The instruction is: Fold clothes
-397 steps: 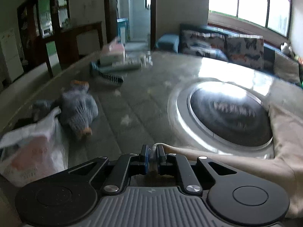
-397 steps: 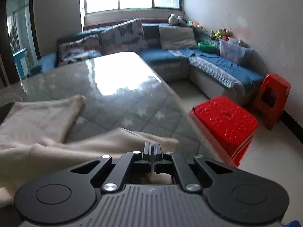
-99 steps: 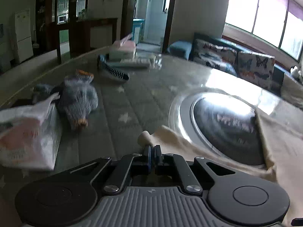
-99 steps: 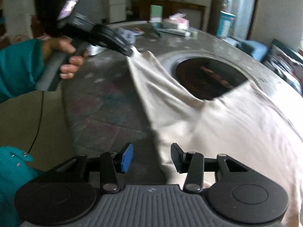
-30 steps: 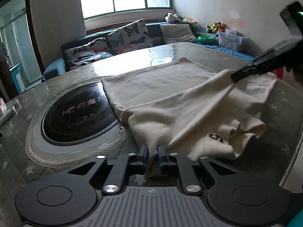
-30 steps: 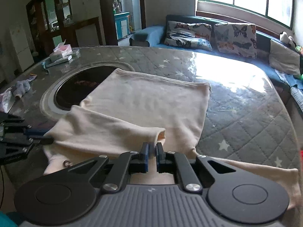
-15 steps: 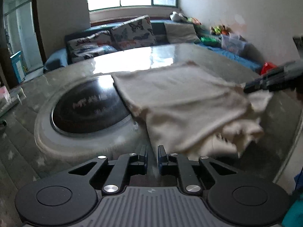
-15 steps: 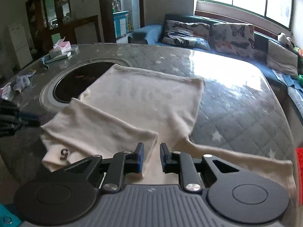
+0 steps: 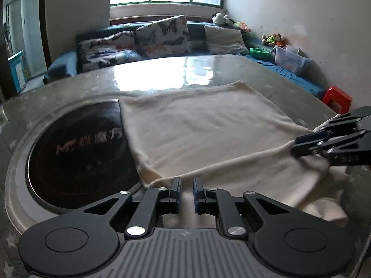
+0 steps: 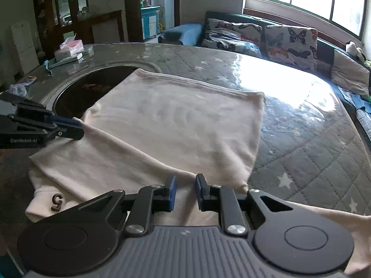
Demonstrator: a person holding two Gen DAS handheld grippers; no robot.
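A cream garment [image 9: 208, 134] lies spread on the round table [image 10: 313, 148], with one layer folded across it in a diagonal edge. A small brown emblem [image 10: 56, 202] shows on its near left corner. My left gripper [image 9: 186, 192] is open by a narrow gap at the fold's left end, its jaws empty. In the right wrist view the left gripper [image 10: 80, 129] rests its tips against that same fold. My right gripper [image 10: 185, 190] stands open just above the fold's right end, holding nothing. From the left wrist it shows as the right gripper [image 9: 294, 146] with fingers apart.
A dark round hotplate [image 9: 76, 157] is set into the table, partly under the garment. A tissue box [image 10: 70, 46] and small items sit at the table's far side. A sofa with cushions [image 9: 162, 34] and a red stool [image 9: 337, 97] stand beyond the table edge.
Both grippers have let go of the garment, which now lies flat with its fold set down. The right jaws have opened wider in the last half second.
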